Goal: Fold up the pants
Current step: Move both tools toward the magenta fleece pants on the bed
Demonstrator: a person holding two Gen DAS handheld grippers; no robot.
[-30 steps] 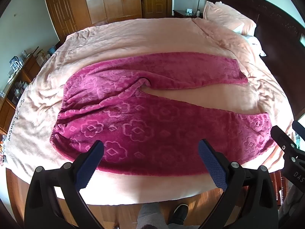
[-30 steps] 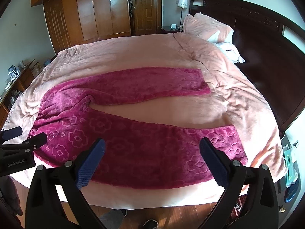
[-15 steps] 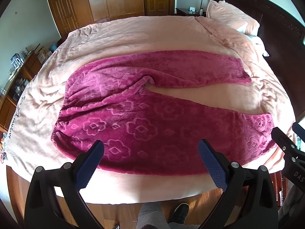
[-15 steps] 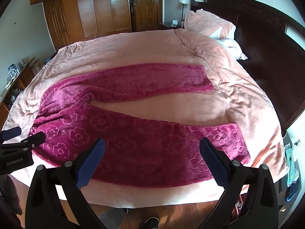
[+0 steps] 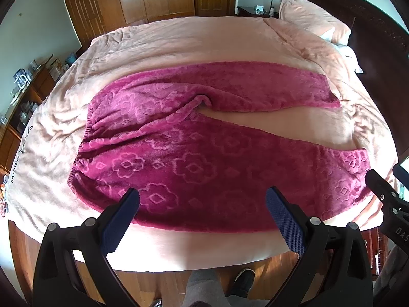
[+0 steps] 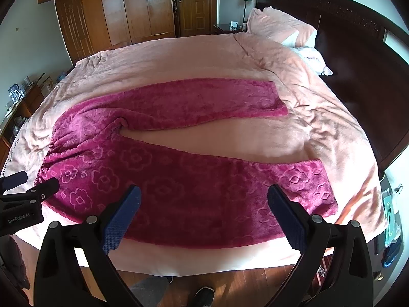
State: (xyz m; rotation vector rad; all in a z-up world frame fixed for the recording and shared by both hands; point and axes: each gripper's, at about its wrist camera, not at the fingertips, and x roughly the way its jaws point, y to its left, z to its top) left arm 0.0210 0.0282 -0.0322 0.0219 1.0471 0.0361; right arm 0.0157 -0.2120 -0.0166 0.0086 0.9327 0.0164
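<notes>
Magenta fleece pants (image 5: 194,158) with a flower pattern lie spread flat on the pink bed (image 5: 179,41), waistband to the left, both legs running right and parted in a V. They also show in the right wrist view (image 6: 179,179). My left gripper (image 5: 202,204) is open and empty, held above the near leg close to the waist end. My right gripper (image 6: 203,202) is open and empty above the near leg toward its cuff. Each gripper shows at the edge of the other's view.
The bed's near edge (image 6: 204,261) meets a wooden floor where the person's feet (image 6: 204,294) stand. Pillows (image 6: 281,28) and a dark headboard (image 6: 358,38) are at the right. Wardrobes (image 6: 115,12) stand at the back, a cluttered sideboard (image 5: 23,94) at the left.
Both grippers have moved slightly forward over the bed, so the pants sit a little lower and nearer in both views. Both stay open.
</notes>
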